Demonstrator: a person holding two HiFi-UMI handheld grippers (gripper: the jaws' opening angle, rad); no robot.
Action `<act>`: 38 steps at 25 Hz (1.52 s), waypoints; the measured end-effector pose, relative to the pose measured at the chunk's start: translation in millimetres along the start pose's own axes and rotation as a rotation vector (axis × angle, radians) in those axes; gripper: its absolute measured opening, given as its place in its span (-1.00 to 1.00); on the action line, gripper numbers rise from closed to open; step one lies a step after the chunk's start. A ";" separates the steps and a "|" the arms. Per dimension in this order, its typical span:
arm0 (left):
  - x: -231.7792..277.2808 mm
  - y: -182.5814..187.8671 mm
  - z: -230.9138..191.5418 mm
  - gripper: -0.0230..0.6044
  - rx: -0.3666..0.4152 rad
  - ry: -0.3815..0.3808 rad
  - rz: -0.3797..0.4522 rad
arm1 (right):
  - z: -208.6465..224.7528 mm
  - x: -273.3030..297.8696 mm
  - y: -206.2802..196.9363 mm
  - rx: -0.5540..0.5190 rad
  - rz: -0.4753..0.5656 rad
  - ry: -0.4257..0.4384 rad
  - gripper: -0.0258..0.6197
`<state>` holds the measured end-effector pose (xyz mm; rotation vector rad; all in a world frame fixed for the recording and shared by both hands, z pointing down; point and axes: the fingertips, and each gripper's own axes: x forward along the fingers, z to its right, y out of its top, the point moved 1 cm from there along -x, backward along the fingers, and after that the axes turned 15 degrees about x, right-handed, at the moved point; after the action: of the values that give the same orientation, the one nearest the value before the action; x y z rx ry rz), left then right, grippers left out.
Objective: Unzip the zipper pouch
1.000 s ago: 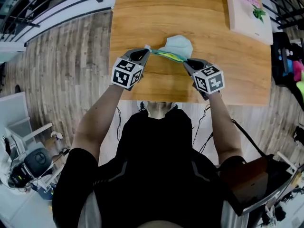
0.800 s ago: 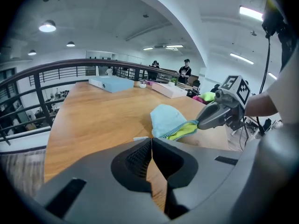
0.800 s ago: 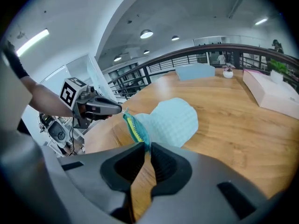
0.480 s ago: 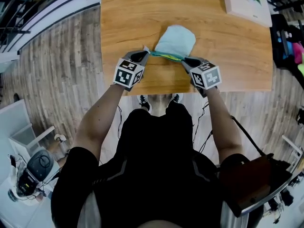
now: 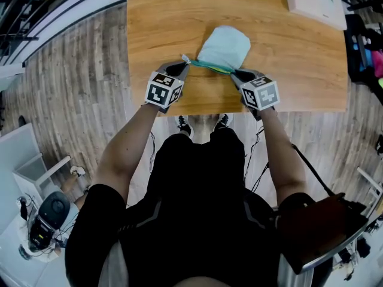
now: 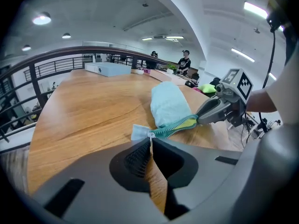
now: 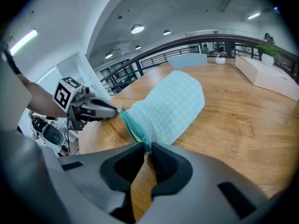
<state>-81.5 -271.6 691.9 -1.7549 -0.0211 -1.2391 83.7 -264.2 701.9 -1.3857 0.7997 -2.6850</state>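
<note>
A pale blue zipper pouch (image 5: 224,45) lies near the front edge of the wooden table (image 5: 161,17), its teal zipper (image 5: 209,67) stretched between my two grippers. My left gripper (image 5: 184,64) is shut on the metal zipper pull (image 6: 150,136) at the pouch's left end. Its yellow lining (image 6: 189,123) shows along the parted zipper. My right gripper (image 5: 234,75) is shut on the pouch's right end (image 7: 142,141), pinching fabric and zipper tape. In the right gripper view the pouch (image 7: 170,108) reaches away from the jaws toward the left gripper (image 7: 117,112).
A white box with a plant picture (image 5: 314,2) sits at the table's far right corner. A flat blue box (image 6: 107,69) and small items stand at the far end. A railing (image 6: 28,78) borders the table. People stand far off (image 6: 185,62).
The table has slid down in the head view as the head moved. Both grippers keep their hold, and the pouch stays stretched between them, now a little further from the table's front edge.
</note>
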 end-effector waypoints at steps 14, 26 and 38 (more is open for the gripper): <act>-50.2 26.5 2.5 -0.81 -0.042 0.074 0.121 | -16.3 -47.3 5.6 -0.038 0.064 -0.055 -0.50; -153.0 161.9 -5.6 -0.80 0.029 0.152 0.462 | -62.9 -185.2 95.7 -0.096 0.414 -0.075 -0.46; -273.5 255.5 11.7 -0.60 0.172 0.249 0.670 | -137.2 -322.3 151.6 -0.193 0.769 -0.073 -0.38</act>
<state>-79.3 -274.2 317.5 -1.2869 0.5463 -0.9090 141.9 -259.1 324.7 -0.9148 1.2828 -1.9921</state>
